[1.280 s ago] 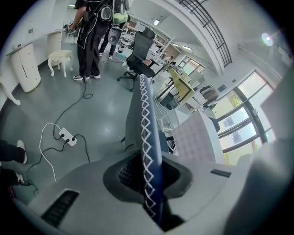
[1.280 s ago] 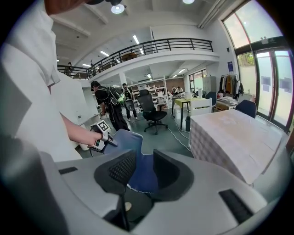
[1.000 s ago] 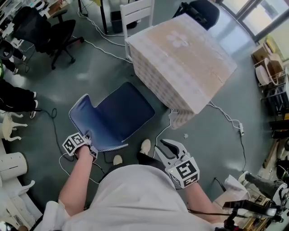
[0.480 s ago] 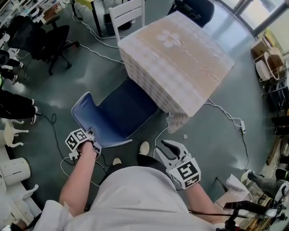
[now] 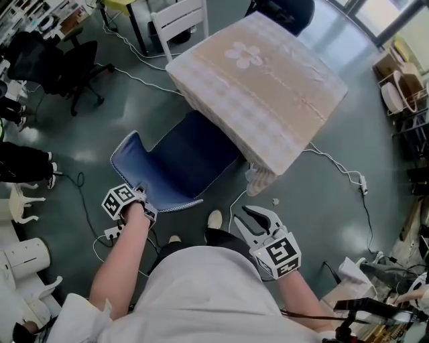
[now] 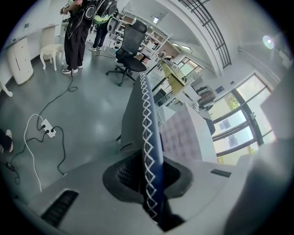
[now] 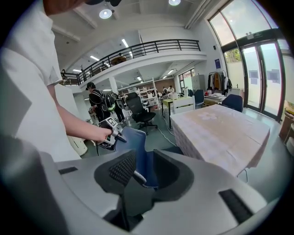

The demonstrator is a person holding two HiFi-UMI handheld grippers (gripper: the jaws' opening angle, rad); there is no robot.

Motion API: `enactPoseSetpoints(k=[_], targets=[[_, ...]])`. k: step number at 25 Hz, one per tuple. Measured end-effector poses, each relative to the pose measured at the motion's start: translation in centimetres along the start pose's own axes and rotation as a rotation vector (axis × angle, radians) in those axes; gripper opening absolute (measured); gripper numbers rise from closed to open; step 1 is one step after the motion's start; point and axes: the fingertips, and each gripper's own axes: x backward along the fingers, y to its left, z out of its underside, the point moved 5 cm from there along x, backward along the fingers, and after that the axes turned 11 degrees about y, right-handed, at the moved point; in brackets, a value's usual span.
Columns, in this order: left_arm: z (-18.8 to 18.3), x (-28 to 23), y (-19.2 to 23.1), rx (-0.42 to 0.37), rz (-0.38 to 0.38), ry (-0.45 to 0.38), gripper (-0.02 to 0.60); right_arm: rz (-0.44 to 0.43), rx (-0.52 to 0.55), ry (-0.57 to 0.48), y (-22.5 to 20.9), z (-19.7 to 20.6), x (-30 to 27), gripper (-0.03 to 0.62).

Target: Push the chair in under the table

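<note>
A blue chair (image 5: pixel 175 166) with white edge stitching stands before a table (image 5: pixel 261 74) draped in a beige checked cloth; the front of its seat is tucked under the cloth's near edge. My left gripper (image 5: pixel 142 194) is shut on the edge of the chair's backrest; in the left gripper view that stitched edge (image 6: pixel 147 137) runs straight between the jaws. My right gripper (image 5: pixel 251 221) hangs free near my body, jaws apart and holding nothing. The right gripper view looks across at the chair (image 7: pixel 138 147), the left gripper (image 7: pixel 115 135) and the table (image 7: pixel 220 124).
A white chair (image 5: pixel 179 19) and a dark chair (image 5: pixel 285 10) stand at the table's far sides. A black office chair (image 5: pixel 60 60) is at the left. Cables and a power strip (image 5: pixel 110 233) lie on the floor. A person's legs (image 5: pixel 20 164) show at the left.
The chair has slid toward the table, its seat now partly under the cloth. My left gripper moved along with the backrest. The right gripper moved forward a little.
</note>
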Motion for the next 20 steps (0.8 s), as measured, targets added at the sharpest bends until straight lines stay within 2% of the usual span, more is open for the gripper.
enactPoseSetpoints(k=[8,20], targets=[[-0.8,-0.7,-2.6,0.011,0.015,-0.019,0.055,-0.002,-0.011,-0.004,-1.5,0.0,0.2,0.124],[-2.0,-1.0,-2.1,0.031,-0.002,-0.052,0.054,-0.01,-0.025,-0.011,-2.8,0.0,0.0,0.124]])
